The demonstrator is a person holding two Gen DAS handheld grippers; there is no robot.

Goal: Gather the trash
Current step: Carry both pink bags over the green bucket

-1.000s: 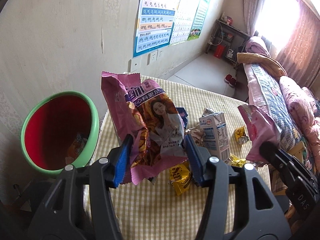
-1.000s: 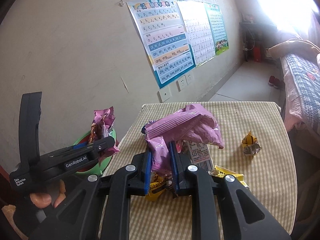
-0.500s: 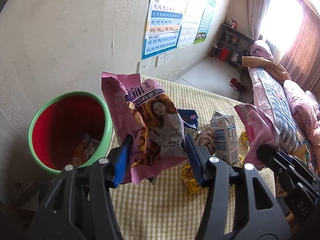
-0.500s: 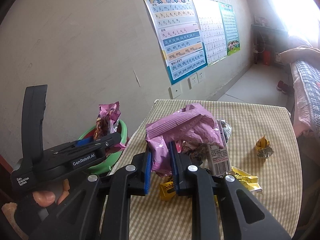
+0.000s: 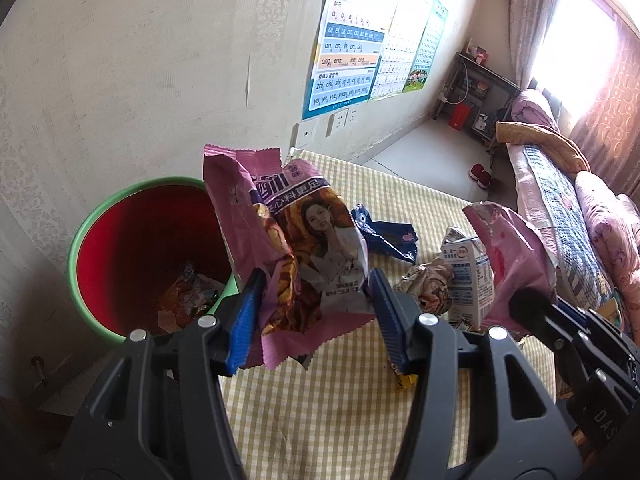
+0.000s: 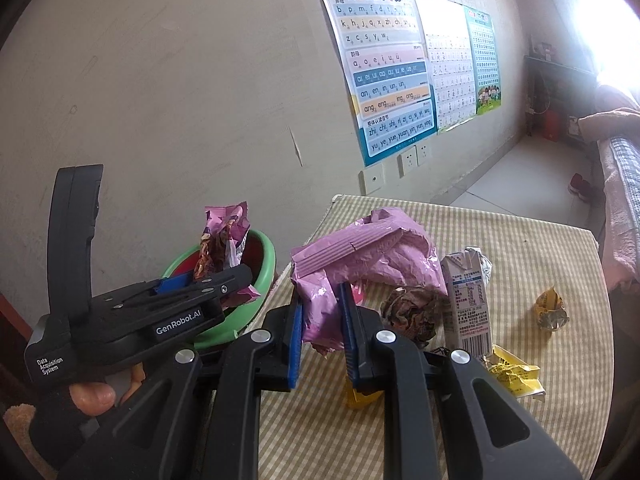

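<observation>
While each claw grips 1 pink wrapper (image 5: 296,248), L claw (image 5: 314,312), R claw (image 6: 320,334), 1 bin (image 5: 86,232), approx 6 scraps on table (image 6: 540,248).

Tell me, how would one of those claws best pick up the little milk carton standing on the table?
Probably by its narrow upright body. The milk carton stands upright on the checked table, so a gripper could come from above and close on two flat opposite sides below the folded top. The crumpled brown wrapper crowds its left side, so the open right side seems easier.
</observation>
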